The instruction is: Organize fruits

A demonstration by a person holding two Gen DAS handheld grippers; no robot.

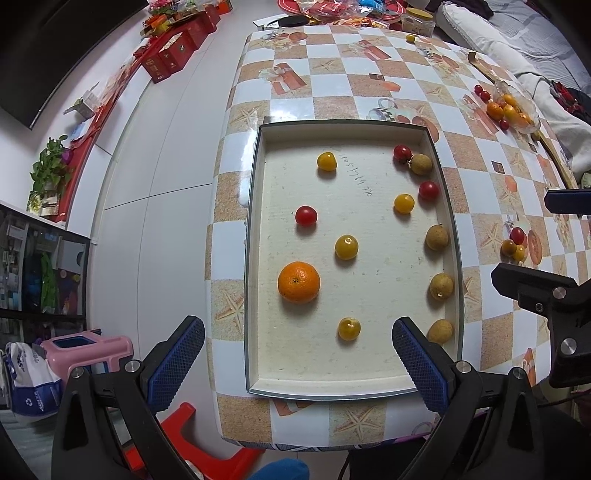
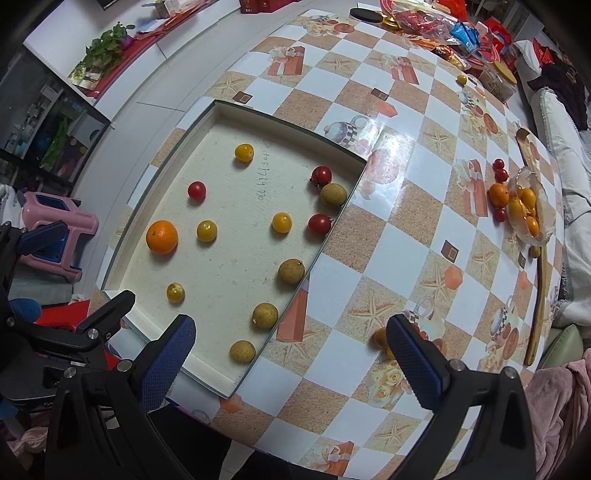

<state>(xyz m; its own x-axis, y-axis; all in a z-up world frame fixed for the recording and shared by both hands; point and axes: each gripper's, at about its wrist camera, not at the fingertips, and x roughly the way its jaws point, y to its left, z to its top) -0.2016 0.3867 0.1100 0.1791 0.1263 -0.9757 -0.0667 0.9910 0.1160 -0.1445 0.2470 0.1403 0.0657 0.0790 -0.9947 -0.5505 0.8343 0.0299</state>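
Observation:
A shallow white tray lies on the checked table. It holds an orange, several yellow tomatoes, red tomatoes and brown longans. My left gripper is open and empty over the tray's near end. My right gripper is open and empty over the tray's near right corner and the table. A few loose fruits lie on the table by its right finger. A glass dish at the far right holds oranges and yellow fruits, with red tomatoes beside it.
A long wooden spoon lies along the table's right edge. Snack packets and a jar crowd the far end. A pink stool and a red stool stand on the floor left of the table.

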